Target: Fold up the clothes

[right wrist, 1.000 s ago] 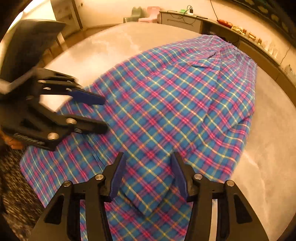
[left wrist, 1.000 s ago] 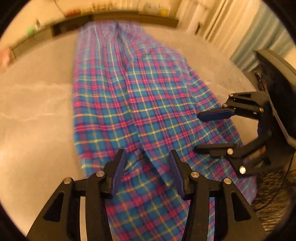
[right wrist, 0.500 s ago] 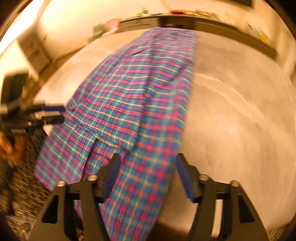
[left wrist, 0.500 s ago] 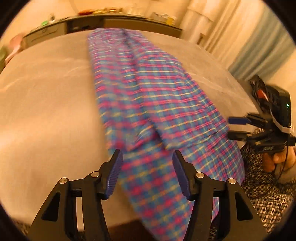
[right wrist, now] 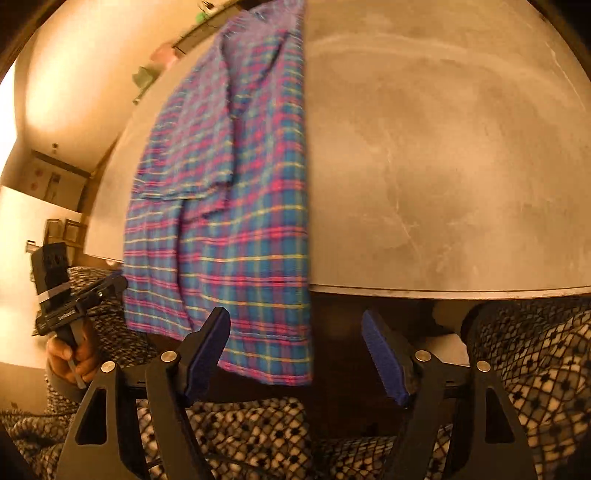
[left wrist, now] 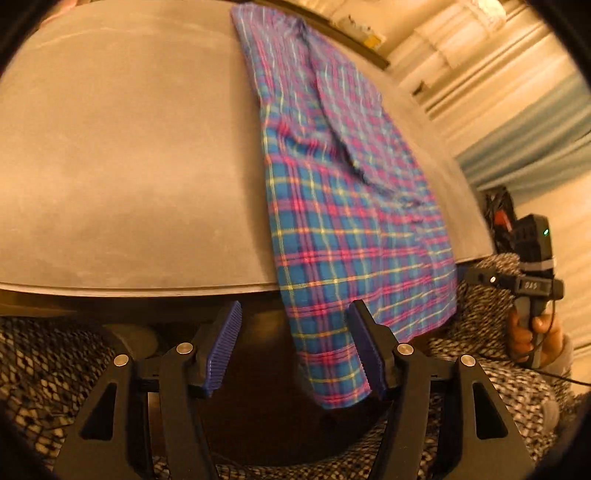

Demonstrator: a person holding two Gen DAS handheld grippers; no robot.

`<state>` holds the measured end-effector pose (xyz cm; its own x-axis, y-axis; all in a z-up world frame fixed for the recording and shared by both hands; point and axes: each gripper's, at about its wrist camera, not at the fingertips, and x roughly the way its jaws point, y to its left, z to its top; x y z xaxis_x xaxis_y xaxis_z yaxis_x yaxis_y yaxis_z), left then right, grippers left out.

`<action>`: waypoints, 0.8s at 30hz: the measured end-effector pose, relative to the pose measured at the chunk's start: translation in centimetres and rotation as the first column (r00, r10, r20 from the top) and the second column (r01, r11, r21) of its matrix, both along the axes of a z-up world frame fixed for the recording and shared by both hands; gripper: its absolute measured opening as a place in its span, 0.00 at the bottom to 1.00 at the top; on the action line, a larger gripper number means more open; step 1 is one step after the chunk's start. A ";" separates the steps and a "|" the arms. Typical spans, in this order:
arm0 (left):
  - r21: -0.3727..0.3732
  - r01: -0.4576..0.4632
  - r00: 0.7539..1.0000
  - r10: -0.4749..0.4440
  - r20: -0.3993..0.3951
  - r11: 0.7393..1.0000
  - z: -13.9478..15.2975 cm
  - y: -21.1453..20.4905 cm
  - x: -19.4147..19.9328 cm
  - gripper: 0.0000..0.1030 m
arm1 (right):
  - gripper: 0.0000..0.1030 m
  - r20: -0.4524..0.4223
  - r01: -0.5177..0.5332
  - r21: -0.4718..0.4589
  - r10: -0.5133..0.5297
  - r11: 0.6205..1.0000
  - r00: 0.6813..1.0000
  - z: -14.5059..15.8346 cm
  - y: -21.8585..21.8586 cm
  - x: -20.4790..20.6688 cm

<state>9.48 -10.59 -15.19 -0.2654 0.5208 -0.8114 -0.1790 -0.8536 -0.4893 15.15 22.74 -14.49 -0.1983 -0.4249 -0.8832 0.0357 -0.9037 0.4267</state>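
Observation:
A blue, pink and yellow plaid shirt [left wrist: 343,206] lies lengthwise on the grey table [left wrist: 122,166], folded narrow, with its near end hanging over the table's front edge. It also shows in the right wrist view [right wrist: 236,192]. My left gripper [left wrist: 293,343] is open and empty, below the table edge, with the hanging hem just beside its right finger. My right gripper [right wrist: 295,350] is open and empty, also below the edge, with the hem between and behind its fingers. Each gripper shows in the other's view, the right one [left wrist: 480,277] and the left one [right wrist: 110,286], off to the sides of the shirt.
The person's patterned black-and-white clothing [right wrist: 535,350] fills the space below the table edge. A shelf with small items [left wrist: 354,33] runs along the far wall. Curtains [left wrist: 517,110] hang at the right. Bare table [right wrist: 443,147] lies either side of the shirt.
Both grippers have pulled back and down from over the shirt to below the table's front edge and moved apart. The shirt's near end now hangs over the edge.

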 end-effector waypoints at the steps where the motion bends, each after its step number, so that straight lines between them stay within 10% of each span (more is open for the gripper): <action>1: -0.004 0.010 1.000 -0.010 0.009 1.000 -0.3 0.5 -0.2 0.62 | 0.73 0.009 0.000 0.014 -0.001 1.000 1.000 -0.7 -0.4 -0.3; 3: -0.013 0.034 0.999 -0.034 0.015 0.999 -0.6 1.4 -0.3 0.56 | 0.72 0.018 -0.025 0.016 0.025 1.000 1.000 -1.5 -1.4 -0.5; 5: 0.004 0.069 0.998 -0.069 0.000 0.998 -0.2 1.9 0.1 0.21 | 0.32 0.019 -0.070 -0.004 0.071 0.998 0.997 -1.8 -2.2 -0.5; 10: 0.152 0.106 0.994 -0.105 -0.013 0.983 2.0 1.6 -0.1 0.08 | 0.13 -0.045 -0.174 -0.022 0.173 0.984 0.984 0.8 -3.2 0.2; 20: 0.383 -0.162 0.981 0.189 -0.033 0.909 10.3 -3.5 -20.2 0.13 | 0.17 -0.286 -0.021 -0.251 -0.053 0.968 0.957 10.3 2.0 -16.6; 23: 0.407 -0.241 0.959 0.280 -0.037 0.881 8.1 -5.0 -24.2 0.51 | 0.62 -0.300 0.097 -0.336 -0.204 0.937 0.932 8.5 5.3 -21.4; 24: 0.414 -0.266 0.950 0.309 -0.039 0.870 7.4 -5.5 -25.5 0.53 | 0.62 -0.300 0.141 -0.352 -0.254 0.925 0.919 7.4 6.3 -21.8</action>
<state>-15.99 -16.13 -7.78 -0.5220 0.6824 -0.5118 -0.0220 -0.6106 -0.7916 -6.70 29.07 -7.11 -0.5667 -0.5909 -0.5741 0.0623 -0.7256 0.6853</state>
